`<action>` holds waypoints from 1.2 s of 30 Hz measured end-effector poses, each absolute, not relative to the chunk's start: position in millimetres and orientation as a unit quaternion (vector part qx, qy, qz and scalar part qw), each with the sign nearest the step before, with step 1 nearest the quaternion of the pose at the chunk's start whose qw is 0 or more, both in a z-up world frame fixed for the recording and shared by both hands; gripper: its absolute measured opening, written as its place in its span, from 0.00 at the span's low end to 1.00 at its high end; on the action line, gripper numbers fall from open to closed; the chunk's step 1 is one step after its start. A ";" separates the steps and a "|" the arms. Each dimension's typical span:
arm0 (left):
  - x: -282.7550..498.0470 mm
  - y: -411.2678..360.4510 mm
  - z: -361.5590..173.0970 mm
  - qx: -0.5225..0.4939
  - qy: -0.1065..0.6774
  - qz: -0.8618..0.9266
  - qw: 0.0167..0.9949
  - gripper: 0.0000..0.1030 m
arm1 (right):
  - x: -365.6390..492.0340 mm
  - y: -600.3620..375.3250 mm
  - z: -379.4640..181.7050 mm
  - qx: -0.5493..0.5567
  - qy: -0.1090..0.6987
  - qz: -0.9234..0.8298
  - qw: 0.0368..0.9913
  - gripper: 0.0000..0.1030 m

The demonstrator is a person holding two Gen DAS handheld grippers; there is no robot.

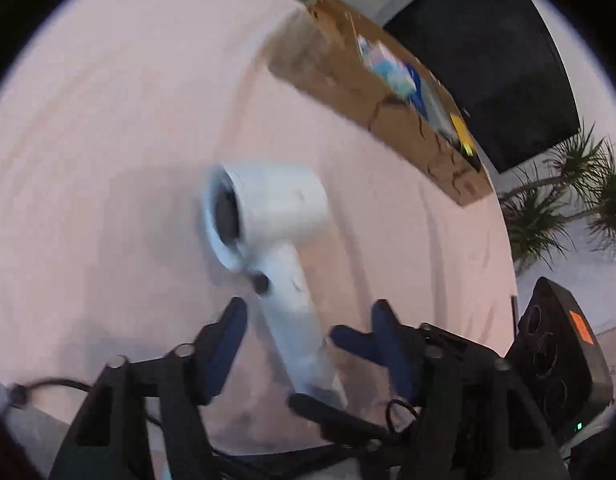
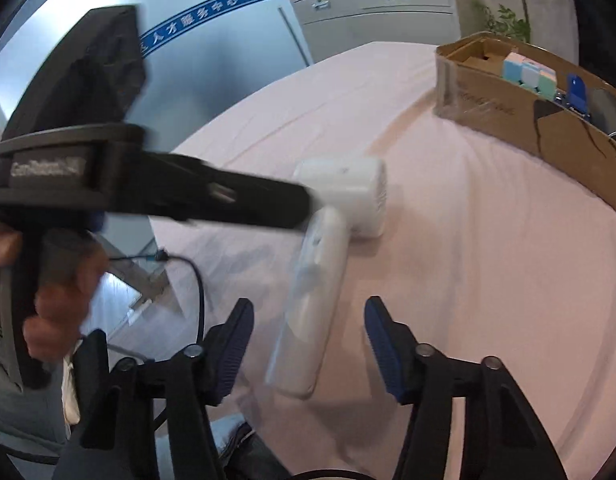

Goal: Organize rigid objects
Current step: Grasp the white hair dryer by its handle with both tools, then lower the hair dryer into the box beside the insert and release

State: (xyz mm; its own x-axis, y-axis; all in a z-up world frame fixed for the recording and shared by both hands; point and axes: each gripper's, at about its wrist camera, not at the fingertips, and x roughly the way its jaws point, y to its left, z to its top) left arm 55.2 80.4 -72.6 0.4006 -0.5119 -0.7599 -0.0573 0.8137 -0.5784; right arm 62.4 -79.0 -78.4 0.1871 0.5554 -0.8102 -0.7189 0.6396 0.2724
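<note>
A white hair dryer (image 1: pixel 267 200) lies on the pink tablecloth (image 1: pixel 107 120), its barrel away from me and its handle pointing toward both tools. My left gripper (image 1: pixel 308 306) is open, with the handle between its blue pads and a gap on each side. In the right wrist view the same dryer (image 2: pixel 340 196) has its handle between the pads of my right gripper (image 2: pixel 308 303), which is also open and not touching it. A hand (image 2: pixel 55 312) holds the left tool at the left, and its black finger (image 2: pixel 247 204) reaches up to the barrel.
A long cardboard box (image 2: pixel 508 120) stands at the table's far right and holds pastel boxes (image 2: pixel 528 74) and a blue item (image 2: pixel 576 88). Beyond it are a dark screen (image 1: pixel 488 60) and plants (image 1: pixel 568 200). A cable (image 2: pixel 195 280) hangs off the table's left edge.
</note>
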 end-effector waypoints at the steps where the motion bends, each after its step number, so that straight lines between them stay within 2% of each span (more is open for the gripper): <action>1: 54.2 72.6 -78.5 -0.263 0.534 -0.143 0.791 0.53 | 58.7 -78.8 -83.6 -0.089 0.490 0.413 0.763 0.39; 3: 51.8 60.9 -85.1 -0.246 0.538 -0.137 0.795 0.48 | 55.9 -78.9 -92.3 -0.093 0.499 0.407 0.759 0.30; 5: 49.1 59.0 -84.8 -0.241 0.533 -0.131 0.801 0.46 | 50.8 -76.9 -93.5 -0.100 0.491 0.401 0.767 0.29; 8: 46.1 56.8 -85.6 -0.229 0.529 -0.111 0.810 0.35 | 51.2 -75.6 -92.7 -0.095 0.492 0.396 0.769 0.29; 14: 59.7 51.8 -61.7 -0.222 0.499 -0.106 0.831 0.34 | 57.8 -76.3 -74.2 -0.076 0.469 0.386 0.791 0.29; 21: 160.2 44.9 49.2 -0.138 0.402 -0.159 0.891 0.34 | 134.8 -74.5 11.1 -0.046 0.363 0.352 0.861 0.30; 25: 254.4 54.1 74.7 -0.130 0.403 -0.195 0.884 0.34 | 216.7 -61.9 43.4 -0.032 0.345 0.326 0.880 0.30; 31: 378.7 69.9 32.6 -0.165 0.468 -0.230 0.837 0.34 | 351.4 -48.4 23.8 0.020 0.429 0.302 0.851 0.32; 36: 418.8 77.4 -11.0 -0.181 0.508 -0.225 0.811 0.34 | 419.0 -35.9 -19.2 0.037 0.498 0.284 0.819 0.32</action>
